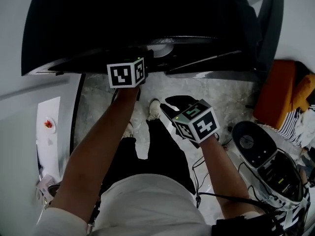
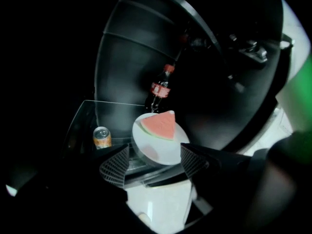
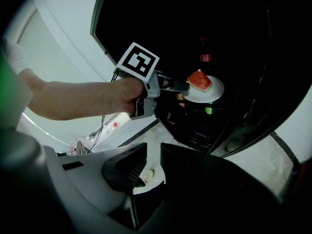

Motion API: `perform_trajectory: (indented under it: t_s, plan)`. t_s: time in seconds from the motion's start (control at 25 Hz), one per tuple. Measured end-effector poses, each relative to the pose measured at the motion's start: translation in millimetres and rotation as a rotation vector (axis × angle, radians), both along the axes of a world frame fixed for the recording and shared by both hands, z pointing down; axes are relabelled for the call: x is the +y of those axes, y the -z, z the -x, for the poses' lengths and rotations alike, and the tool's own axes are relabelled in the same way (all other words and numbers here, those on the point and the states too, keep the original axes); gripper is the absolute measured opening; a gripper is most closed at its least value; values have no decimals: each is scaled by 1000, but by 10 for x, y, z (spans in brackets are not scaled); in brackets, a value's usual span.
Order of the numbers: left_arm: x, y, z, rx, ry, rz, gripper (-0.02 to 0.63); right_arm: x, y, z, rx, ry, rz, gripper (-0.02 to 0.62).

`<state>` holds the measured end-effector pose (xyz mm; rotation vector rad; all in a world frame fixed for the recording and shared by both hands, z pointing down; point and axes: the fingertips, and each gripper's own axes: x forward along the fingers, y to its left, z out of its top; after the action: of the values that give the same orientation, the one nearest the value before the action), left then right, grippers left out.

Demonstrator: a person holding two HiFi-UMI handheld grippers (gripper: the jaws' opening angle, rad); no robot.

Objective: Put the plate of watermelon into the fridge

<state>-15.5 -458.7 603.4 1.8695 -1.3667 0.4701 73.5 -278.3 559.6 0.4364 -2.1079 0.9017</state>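
Observation:
A red watermelon wedge (image 2: 161,126) lies on a small white plate (image 2: 161,151). My left gripper (image 2: 155,154) is shut on the plate: its jaws stand wide apart, pressed against the near sides of the rim. The plate is inside the dark fridge (image 1: 133,18), at the right end of a glass shelf (image 2: 112,112); I cannot tell if it rests on the shelf. The right gripper view shows the left gripper (image 3: 184,86) reaching in with the plate (image 3: 215,94). My right gripper (image 3: 152,152) is shut and empty, hanging over the floor outside the fridge (image 1: 173,103).
In the fridge, a cola bottle (image 2: 160,89) stands behind the plate, an orange can (image 2: 102,138) left of it, and a green can (image 3: 208,110) below. The fridge door (image 3: 287,82) is open at right. A black-and-grey appliance (image 1: 253,144) sits on the floor to my right.

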Motion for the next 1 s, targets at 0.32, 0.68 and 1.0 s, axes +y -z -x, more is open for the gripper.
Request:
perform_trajectory:
  t_s: [0.32,0.68,1.0]
  plan:
    - [814,470,-70,69,-151,7,336,122,329,47,-8,-23,-137,70]
    - [2384,1310,336,211,-348,-67,12,822,999,236,-38,-95,-301,31]
    - [3769,1970,711,254,-469,-151,11,1783,1464,640,-72,-113,-370,28]
